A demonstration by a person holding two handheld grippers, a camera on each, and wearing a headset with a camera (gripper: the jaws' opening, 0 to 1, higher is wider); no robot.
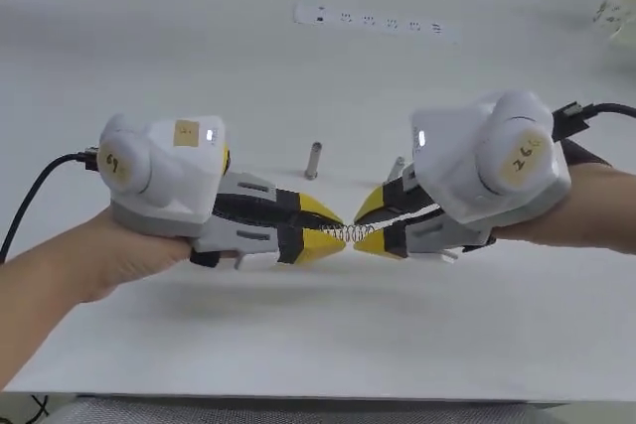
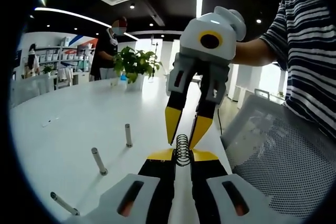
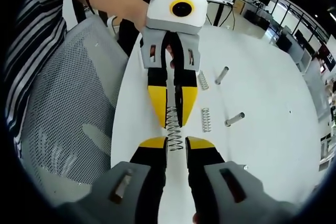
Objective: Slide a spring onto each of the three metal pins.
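Yellow-tipped, the left gripper (image 1: 338, 236) pinches 1 end of a spring (image 1: 350, 233) above the table (image 1: 298, 345), and the right gripper (image 1: 362, 232) clamps its other end. Threading looks not yet begun: the pin (image 1: 314, 160) behind is bare. Next, 1 gripper must release so the spring slides on.

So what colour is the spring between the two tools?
Silvery metal grey; the spring shows best in the right gripper view.
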